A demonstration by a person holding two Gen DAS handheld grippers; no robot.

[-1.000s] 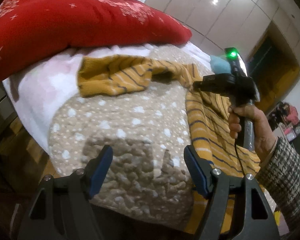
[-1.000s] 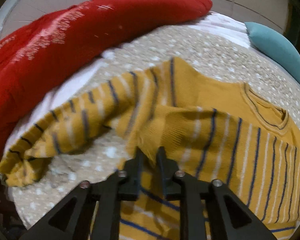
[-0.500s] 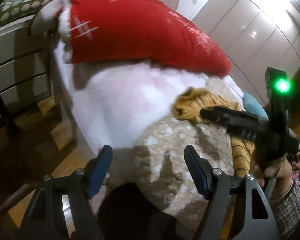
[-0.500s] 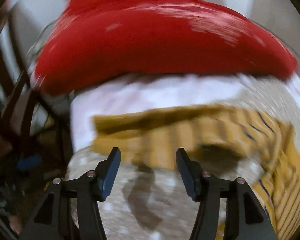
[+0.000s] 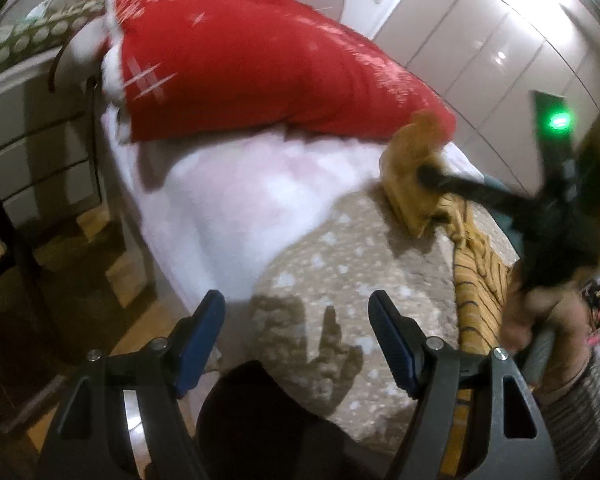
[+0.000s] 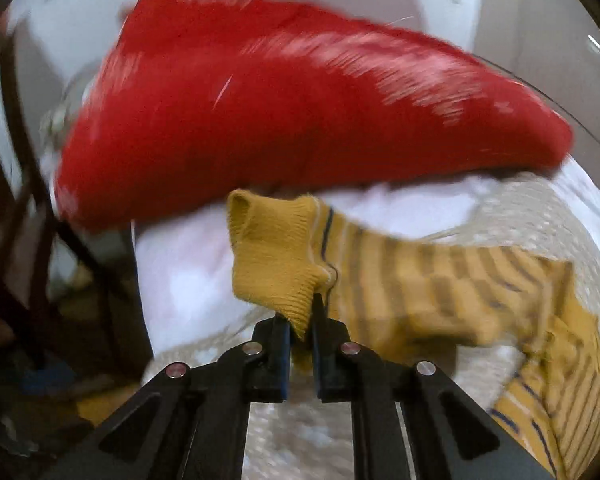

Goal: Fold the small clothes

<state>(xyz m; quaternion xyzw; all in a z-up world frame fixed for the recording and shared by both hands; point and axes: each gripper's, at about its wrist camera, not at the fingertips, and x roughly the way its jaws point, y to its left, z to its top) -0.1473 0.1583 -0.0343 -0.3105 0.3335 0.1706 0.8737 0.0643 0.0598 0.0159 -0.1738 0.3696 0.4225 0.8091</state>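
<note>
A mustard-yellow striped sweater (image 6: 440, 284) lies on a beige dotted blanket (image 5: 340, 264) on the bed. My right gripper (image 6: 300, 316) is shut on the ribbed cuff (image 6: 272, 264) of its sleeve and holds the cuff lifted off the bed. In the left wrist view the right gripper (image 5: 424, 172) shows at the right with the cuff (image 5: 412, 176) bunched at its tip, and the sweater body (image 5: 476, 280) lies beneath it. My left gripper (image 5: 296, 320) is open and empty over the blanket's near edge.
A big red pillow (image 5: 260, 64) lies across the head of the bed on a white-pink fleece (image 5: 236, 200). A white drawer unit (image 5: 28, 128) and wooden floor (image 5: 112, 256) are at the left. Wardrobe doors (image 5: 500, 40) stand behind.
My right gripper let go of the sweater body, swung left to the sleeve end and shut on the cuff, lifting it. My left gripper stayed open and turned left toward the bed edge.
</note>
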